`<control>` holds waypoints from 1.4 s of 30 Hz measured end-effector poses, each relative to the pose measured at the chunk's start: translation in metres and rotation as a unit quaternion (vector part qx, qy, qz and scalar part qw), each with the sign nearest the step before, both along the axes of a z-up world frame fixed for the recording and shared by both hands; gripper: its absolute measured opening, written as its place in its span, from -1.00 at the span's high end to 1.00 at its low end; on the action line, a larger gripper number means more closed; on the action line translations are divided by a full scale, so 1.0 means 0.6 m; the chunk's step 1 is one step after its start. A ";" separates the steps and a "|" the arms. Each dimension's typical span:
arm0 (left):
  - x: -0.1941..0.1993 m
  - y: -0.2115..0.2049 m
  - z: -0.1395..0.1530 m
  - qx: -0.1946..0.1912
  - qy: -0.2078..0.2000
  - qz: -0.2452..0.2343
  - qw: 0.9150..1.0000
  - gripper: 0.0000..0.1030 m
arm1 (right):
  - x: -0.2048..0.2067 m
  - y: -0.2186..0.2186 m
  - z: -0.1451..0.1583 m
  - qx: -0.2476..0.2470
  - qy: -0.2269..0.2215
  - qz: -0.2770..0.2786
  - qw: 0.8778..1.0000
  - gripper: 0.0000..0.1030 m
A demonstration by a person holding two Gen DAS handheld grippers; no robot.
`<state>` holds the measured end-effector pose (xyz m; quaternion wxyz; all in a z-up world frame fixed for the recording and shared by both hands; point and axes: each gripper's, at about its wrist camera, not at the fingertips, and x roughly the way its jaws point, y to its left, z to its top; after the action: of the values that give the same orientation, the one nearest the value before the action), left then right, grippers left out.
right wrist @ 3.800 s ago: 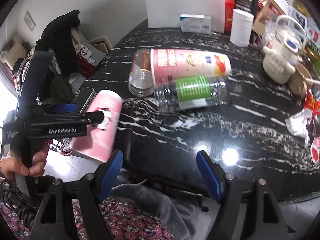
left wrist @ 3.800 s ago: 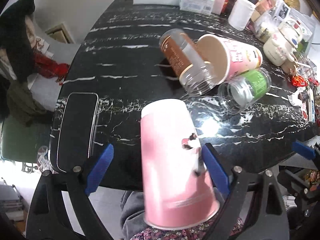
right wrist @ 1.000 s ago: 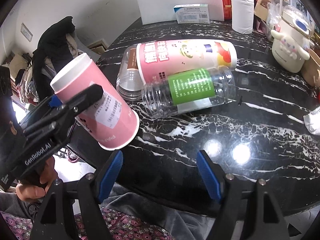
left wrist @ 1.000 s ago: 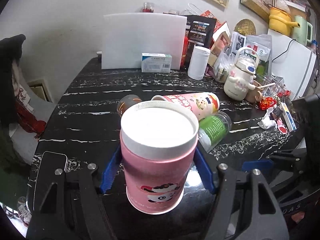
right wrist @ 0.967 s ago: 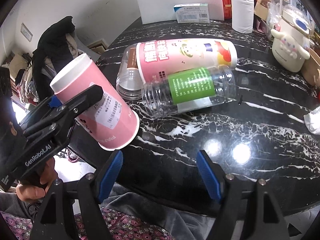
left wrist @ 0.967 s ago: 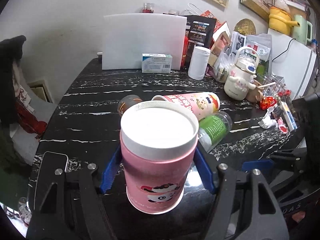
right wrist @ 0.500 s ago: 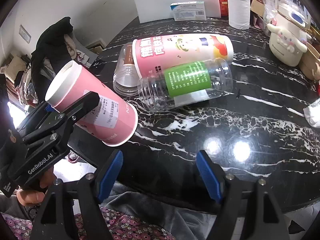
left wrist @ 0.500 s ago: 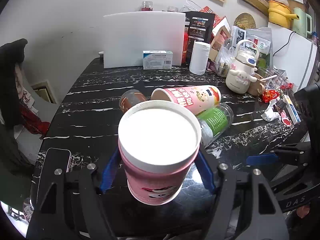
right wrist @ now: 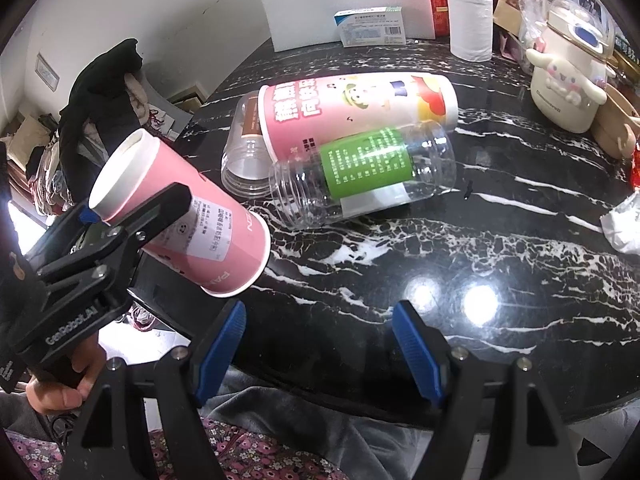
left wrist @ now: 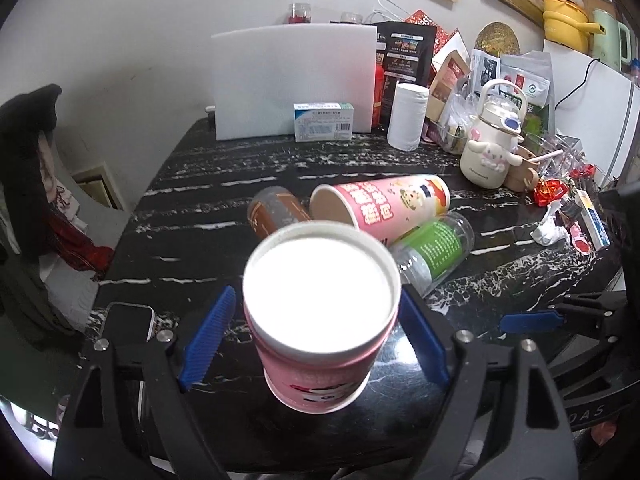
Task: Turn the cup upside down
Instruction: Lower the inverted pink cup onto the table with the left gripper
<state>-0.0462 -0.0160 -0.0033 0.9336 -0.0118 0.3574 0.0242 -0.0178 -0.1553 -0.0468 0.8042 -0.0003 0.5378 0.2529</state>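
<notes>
My left gripper (left wrist: 312, 340) is shut on a pink paper cup (left wrist: 320, 312), upside down with its white base toward the camera. The right wrist view shows the cup (right wrist: 192, 220) tilted, its mouth low and just above the black marble table's (right wrist: 480, 240) near left edge, with the left gripper's fingers (right wrist: 160, 208) clamped across it. My right gripper (right wrist: 320, 344) is open and empty above the table's front edge, to the right of the cup.
A tall pink cup (right wrist: 360, 108), a clear green-label jar (right wrist: 368, 168) and a clear brown-label cup (right wrist: 246, 144) lie on their sides mid-table. A phone (left wrist: 126, 322) lies at the left edge. A white kettle (right wrist: 568, 72), paper roll (right wrist: 468, 16), box and clutter stand at the back.
The left gripper has tipped the cup further, so its white base faces the camera more and its mouth points down toward the table. The right gripper has barely moved.
</notes>
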 end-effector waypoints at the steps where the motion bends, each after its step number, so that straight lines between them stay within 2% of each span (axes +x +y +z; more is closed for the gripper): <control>1: 0.000 0.000 0.006 0.003 0.000 0.000 1.000 -0.60 | 0.000 0.000 0.002 0.000 -0.002 -0.001 1.000 -0.48; 10: 0.000 -0.002 0.057 0.021 0.013 0.005 1.000 -0.66 | -0.004 0.007 0.043 -0.008 -0.040 -0.006 0.999 -0.48; 22: -0.024 0.018 0.120 0.010 0.046 0.021 0.999 -0.71 | -0.032 0.017 0.127 -0.012 -0.113 -0.005 0.993 -0.48; 25: -0.033 0.024 0.124 0.001 0.065 0.020 0.998 -0.71 | -0.042 0.021 0.140 -0.020 -0.125 -0.009 0.992 -0.48; 30: -0.057 0.020 0.126 0.008 0.069 0.015 0.997 -0.71 | -0.064 0.026 0.154 -0.027 -0.142 -0.012 0.989 -0.48; 42: -0.106 0.038 0.089 0.021 0.106 0.037 0.993 -0.71 | -0.106 0.045 0.134 -0.032 -0.136 -0.023 0.990 -0.48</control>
<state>-0.1099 0.0066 0.0500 0.8889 -0.0033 0.4531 0.0676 -0.0815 -0.1281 0.0334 0.8750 -0.0483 0.4312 0.2148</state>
